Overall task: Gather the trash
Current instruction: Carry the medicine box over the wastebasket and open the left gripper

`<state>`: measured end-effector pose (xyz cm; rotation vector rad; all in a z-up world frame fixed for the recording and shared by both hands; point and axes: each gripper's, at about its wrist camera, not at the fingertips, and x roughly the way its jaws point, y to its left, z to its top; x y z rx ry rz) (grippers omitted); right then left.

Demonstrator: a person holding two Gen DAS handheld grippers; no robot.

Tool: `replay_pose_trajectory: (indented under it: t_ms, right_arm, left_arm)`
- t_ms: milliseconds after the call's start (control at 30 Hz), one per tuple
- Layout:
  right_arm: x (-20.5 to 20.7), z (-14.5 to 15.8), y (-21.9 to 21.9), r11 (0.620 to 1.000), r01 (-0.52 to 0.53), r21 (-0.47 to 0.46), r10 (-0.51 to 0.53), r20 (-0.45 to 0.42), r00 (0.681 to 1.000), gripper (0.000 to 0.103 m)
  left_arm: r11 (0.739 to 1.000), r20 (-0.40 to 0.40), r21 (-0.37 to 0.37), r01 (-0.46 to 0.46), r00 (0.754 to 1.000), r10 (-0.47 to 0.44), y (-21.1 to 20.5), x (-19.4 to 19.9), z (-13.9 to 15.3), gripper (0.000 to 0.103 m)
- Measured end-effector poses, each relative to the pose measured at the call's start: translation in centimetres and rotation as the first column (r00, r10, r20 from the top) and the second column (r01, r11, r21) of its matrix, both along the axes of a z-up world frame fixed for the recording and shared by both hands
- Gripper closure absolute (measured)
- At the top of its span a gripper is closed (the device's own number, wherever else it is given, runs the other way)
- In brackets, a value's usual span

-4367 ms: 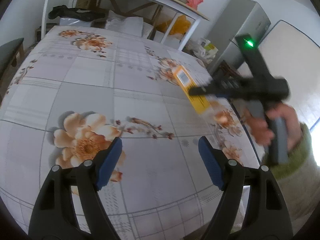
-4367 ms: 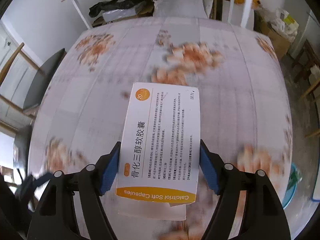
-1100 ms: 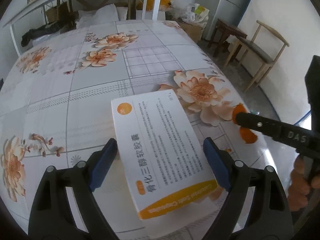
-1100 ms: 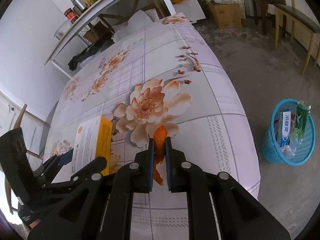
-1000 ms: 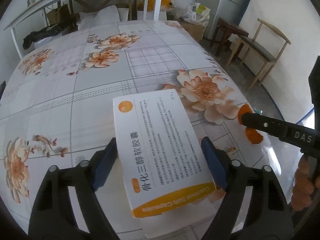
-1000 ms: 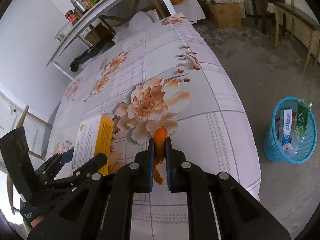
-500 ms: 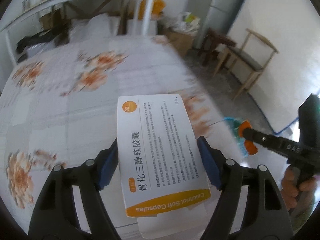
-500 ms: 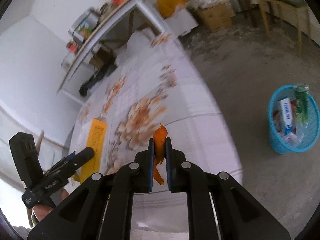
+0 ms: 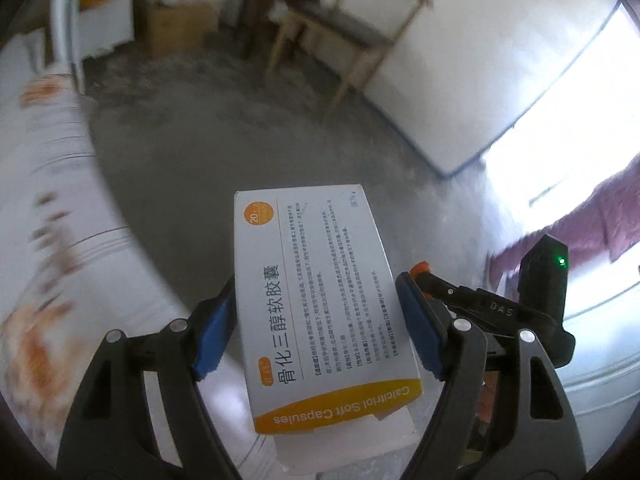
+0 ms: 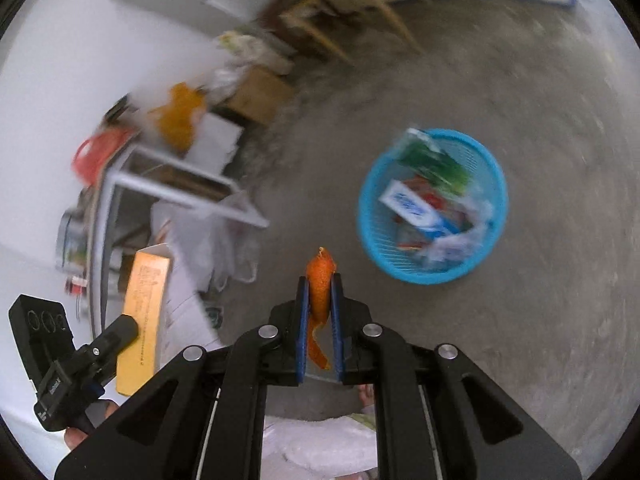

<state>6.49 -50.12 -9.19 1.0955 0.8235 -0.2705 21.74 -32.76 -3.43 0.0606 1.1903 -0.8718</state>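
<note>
Both tongs have swung off the surface (image 9: 48, 208) toward the blue basket (image 10: 492, 216), left tongs (image 9: 316, 328) gripping the medicine box (image 9: 320, 304), right tongs (image 10: 319, 320) clenched on orange peel (image 10: 319, 280); center over basket before releasing.

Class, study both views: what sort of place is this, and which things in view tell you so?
Probably a lived-in home room, part dining, part storage. Signs: a wooden chair on a bare concrete floor, a flower-patterned table, and a blue waste basket holding household packaging.

White-and-orange box (image 9: 316, 300), orange peel (image 10: 320, 280), blue basket (image 10: 496, 216).
</note>
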Motion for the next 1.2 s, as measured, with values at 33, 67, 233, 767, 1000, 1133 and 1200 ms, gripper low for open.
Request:
replay_pose_trajectory:
  t_ms: [33, 67, 233, 767, 1000, 1133, 1200]
  right_arm:
    - [0.2, -0.9, -0.8, 1.000, 0.014, 0.021, -0.014, -0.008, 1.000, 0.092]
    - [0.5, -2.0, -1.7, 0.998, 0.034, 0.050, -0.033, -0.018, 0.999, 0.092]
    - [3.5, -6.1, -5.8, 0.988, 0.104, 0.112, -0.101, -0.037, 0.994, 0.087]
    - [3.3, -10.6, -7.3, 0.990, 0.143, 0.019, -0.138, -0.153, 0.978, 0.048]
    - [0.6, 0.2, 0.8, 0.940, -0.063, -0.335, 0.046, -0.060, 0.997, 0.028]
    - [-1.7, 6.2, 7.8, 0.825, -0.146, -0.545, 0.156, -0.028, 0.987, 0.013]
    - [-2.7, 8.4, 11.1, 0.759, -0.171, -0.629, 0.194, -0.032, 0.980, 0.007]
  left_arm:
    - [1.000, -0.007, 0.014, 0.021, 1.000, -0.021, -1.5, 0.3, -0.8, 0.030]
    - [0.999, -0.010, 0.033, 0.039, 0.999, -0.039, -3.1, 0.7, -1.7, 0.030]
    - [0.997, -0.039, 0.035, 0.064, 0.997, -0.063, -8.9, 3.0, -5.2, 0.015]
    - [0.999, -0.029, -0.044, 0.018, 0.999, -0.019, -8.2, 3.7, -4.1, 0.014]
    - [0.986, 0.143, -0.165, -0.035, 0.988, 0.059, 0.4, -0.2, 3.7, 0.011]
    - [0.972, 0.246, -0.175, -0.159, 0.949, 0.199, 7.2, -3.6, 5.5, 0.009]
    - [0.962, 0.258, -0.166, -0.215, 0.932, 0.253, 10.0, -5.0, 5.9, 0.009]
